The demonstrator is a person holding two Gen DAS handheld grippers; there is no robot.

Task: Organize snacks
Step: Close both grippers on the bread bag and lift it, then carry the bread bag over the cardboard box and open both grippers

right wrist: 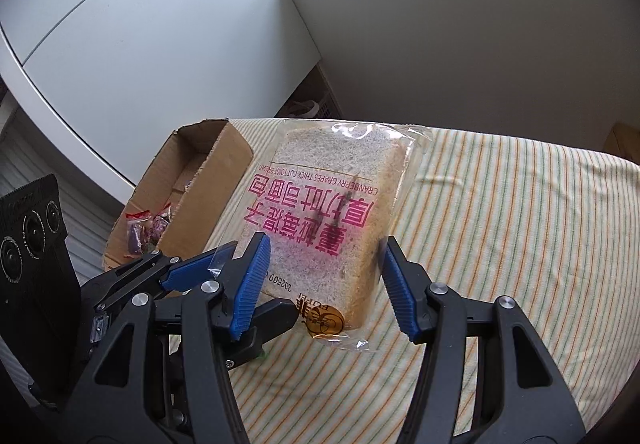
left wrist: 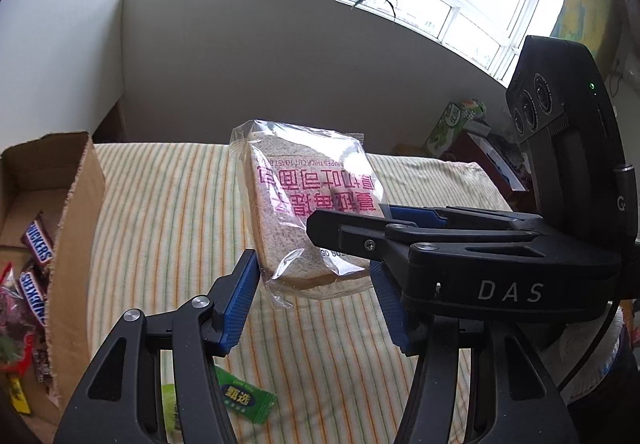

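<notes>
While both grippers share the load, these notes apply:
Item: clear plastic bag of thick-cut brown toast (right wrist: 320,228), aloft over the striped cloth-covered worktop (right wrist: 500,224), beside the open cardboard box (right wrist: 208,180).
Jaws: left gripper (left wrist: 316,300) and right gripper (right wrist: 326,276) each clamp its lower end.
Handling: likely light, soft, crushable, slippery film; grip gently across the slice.

glossy clear plastic bread bag (left wrist: 308,204), matt cardboard box (left wrist: 76,228)

SNICKERS — candy bars (left wrist: 37,244)
</notes>
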